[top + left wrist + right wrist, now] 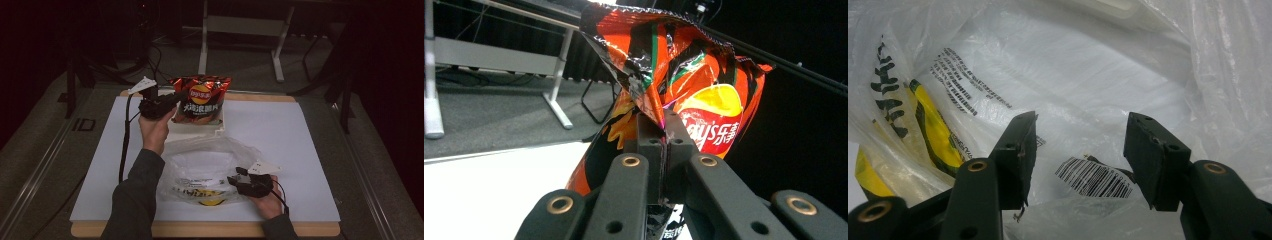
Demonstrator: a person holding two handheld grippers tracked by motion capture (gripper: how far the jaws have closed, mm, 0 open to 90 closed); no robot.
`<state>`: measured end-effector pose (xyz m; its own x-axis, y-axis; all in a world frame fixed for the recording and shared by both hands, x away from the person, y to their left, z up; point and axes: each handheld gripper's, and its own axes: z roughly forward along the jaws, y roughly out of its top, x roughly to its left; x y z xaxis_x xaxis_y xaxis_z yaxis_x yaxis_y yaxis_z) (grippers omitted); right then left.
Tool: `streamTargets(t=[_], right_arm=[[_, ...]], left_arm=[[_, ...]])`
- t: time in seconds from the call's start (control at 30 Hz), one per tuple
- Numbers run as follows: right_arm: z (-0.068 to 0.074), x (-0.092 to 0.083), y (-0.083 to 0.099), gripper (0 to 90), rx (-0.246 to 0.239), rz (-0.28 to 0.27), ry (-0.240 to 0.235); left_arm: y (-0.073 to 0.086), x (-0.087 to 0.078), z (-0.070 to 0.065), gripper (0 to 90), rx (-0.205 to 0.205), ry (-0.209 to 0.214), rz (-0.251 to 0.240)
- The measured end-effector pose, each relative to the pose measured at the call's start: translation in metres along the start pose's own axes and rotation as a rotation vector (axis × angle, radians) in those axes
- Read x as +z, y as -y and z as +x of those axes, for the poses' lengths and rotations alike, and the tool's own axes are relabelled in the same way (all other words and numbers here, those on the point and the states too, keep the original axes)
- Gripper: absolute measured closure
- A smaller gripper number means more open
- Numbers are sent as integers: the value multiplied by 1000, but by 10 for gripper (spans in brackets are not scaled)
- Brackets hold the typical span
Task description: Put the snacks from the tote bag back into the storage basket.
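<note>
Nearest, the right gripper (236,181) rests at the edge of a clear plastic bag (207,167) printed with yellow and black, which lies crumpled on the white board (300,150) close to the person's side. In the right gripper view its jaws stand apart with the bag's film (1088,75) and a barcode between and beyond them; they seem not to pinch it, though the film is hard to read there. Farther off, the left gripper (172,100) is clenched on the crimped side edge of a red chip bag (200,100), held upright. The left gripper view shows the chip bag's foil (684,80) squeezed between the closed jaws. Just under the chip bag sits a white tray (218,131), touching the plastic bag's far edge. Beyond the board stand grey table legs (202,45) on a dim floor.
</note>
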<state>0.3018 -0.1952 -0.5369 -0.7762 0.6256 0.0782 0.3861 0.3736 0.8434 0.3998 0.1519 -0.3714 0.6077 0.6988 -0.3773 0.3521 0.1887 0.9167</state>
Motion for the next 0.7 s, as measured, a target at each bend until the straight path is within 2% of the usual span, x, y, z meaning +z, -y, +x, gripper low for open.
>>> streamTargets(t=[0.37, 0.7], right_arm=[[0, 0, 0, 465, 4, 0, -2], [0, 0, 0, 465, 3, 1, -2]], left_arm=[[3, 10, 9, 895, -16, -29, 0], [-5, 13, 13, 895, -13, -54, -3]])
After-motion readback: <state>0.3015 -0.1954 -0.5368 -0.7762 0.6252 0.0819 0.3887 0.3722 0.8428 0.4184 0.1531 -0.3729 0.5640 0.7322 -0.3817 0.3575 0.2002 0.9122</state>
